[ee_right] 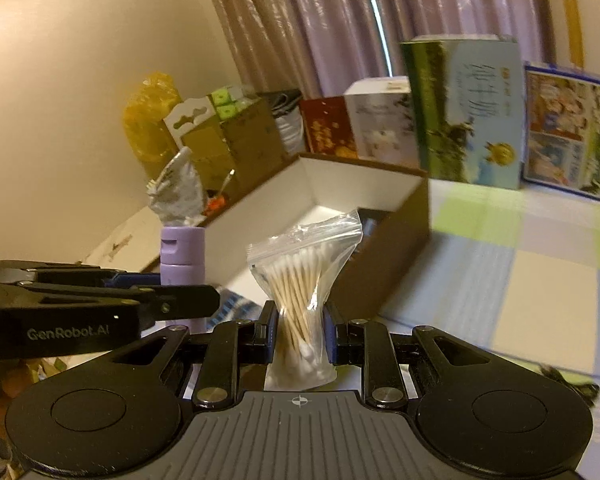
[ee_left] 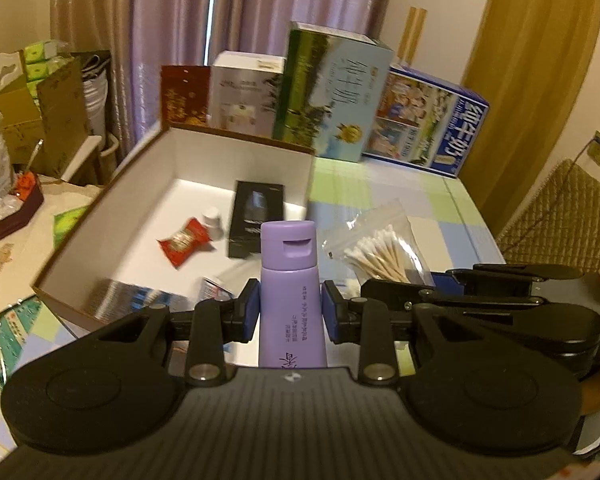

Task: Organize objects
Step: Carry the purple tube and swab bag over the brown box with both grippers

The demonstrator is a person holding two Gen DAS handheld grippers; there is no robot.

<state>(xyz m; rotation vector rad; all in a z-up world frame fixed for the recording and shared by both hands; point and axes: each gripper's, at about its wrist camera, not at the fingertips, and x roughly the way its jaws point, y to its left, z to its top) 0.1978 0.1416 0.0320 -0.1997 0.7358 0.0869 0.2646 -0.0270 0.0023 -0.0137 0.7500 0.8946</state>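
Note:
My left gripper [ee_left: 290, 312] is shut on a purple tube [ee_left: 290, 280], cap pointing forward, held above the near edge of an open brown box with a white inside [ee_left: 172, 160]. In the box lie a black carton [ee_left: 256, 218], a red snack packet [ee_left: 182, 244], a small white bottle [ee_left: 212, 220] and a blue-and-white pack [ee_left: 140, 296]. My right gripper [ee_right: 300, 332] is shut on a clear bag of cotton swabs [ee_right: 304, 276], just right of the left gripper. The purple tube also shows in the right wrist view [ee_right: 182, 256], as does the box [ee_right: 360, 188].
Tall cartons stand behind the box: green-and-blue [ee_left: 332, 92], white [ee_left: 244, 92], dark red [ee_left: 184, 96] and a blue milk carton [ee_left: 428, 120]. The checked tablecloth [ee_left: 420, 196] covers the table to the right. Cardboard boxes and clutter [ee_left: 40, 112] stand at the left.

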